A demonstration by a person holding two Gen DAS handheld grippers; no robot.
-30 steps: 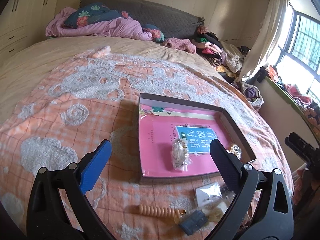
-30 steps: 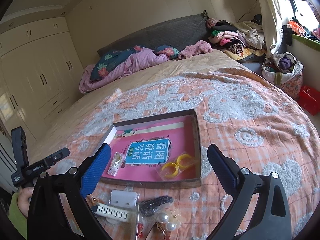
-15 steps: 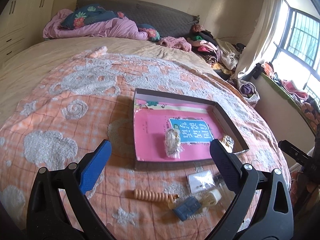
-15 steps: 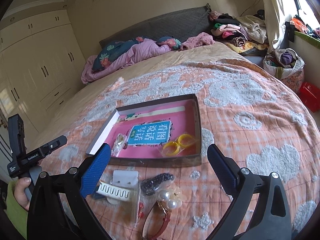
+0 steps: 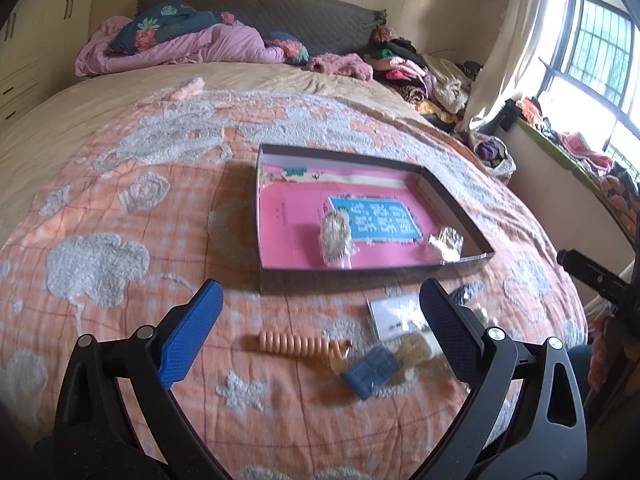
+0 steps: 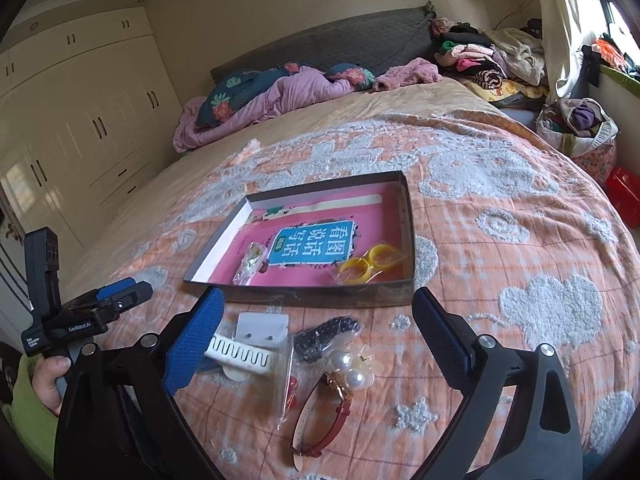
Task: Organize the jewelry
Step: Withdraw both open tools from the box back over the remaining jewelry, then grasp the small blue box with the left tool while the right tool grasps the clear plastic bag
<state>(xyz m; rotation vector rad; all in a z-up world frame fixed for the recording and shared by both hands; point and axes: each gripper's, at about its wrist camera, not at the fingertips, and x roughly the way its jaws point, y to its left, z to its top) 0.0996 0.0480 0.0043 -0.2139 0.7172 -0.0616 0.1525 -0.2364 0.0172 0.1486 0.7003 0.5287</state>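
Note:
A shallow box (image 5: pixel 276 277) (image 6: pixel 320 295) with a pink book lining sits on the orange bedspread. It holds a bagged gold piece (image 5: pixel 335 236) (image 6: pixel 249 264) and bagged yellow rings (image 6: pixel 370 266) (image 5: pixel 446 242). Loose in front lie a wooden bead bracelet (image 5: pixel 294 342), a blue piece (image 5: pixel 370 370), an earring card (image 6: pixel 262 330) (image 5: pixel 394 314), a white comb clip (image 6: pixel 240 351), dark beads (image 6: pixel 326 336), pearls (image 6: pixel 350 368) and a red-strap watch (image 6: pixel 322 420). My left gripper (image 5: pixel 318 328) is open and empty above the bracelet. My right gripper (image 6: pixel 318 338) is open and empty above the pile.
Pillows and a pink quilt (image 5: pixel 188 46) lie at the headboard. Piled clothes (image 6: pixel 492 60) sit at the bed's far right corner, a bag of clothes (image 6: pixel 576 128) on the floor. Wardrobes (image 6: pixel 80 120) line the left wall.
Both grippers have drawn back and lowered toward the loose jewelry in front of the box. More of the pile, including the watch, has come into the right view. Both stay open.

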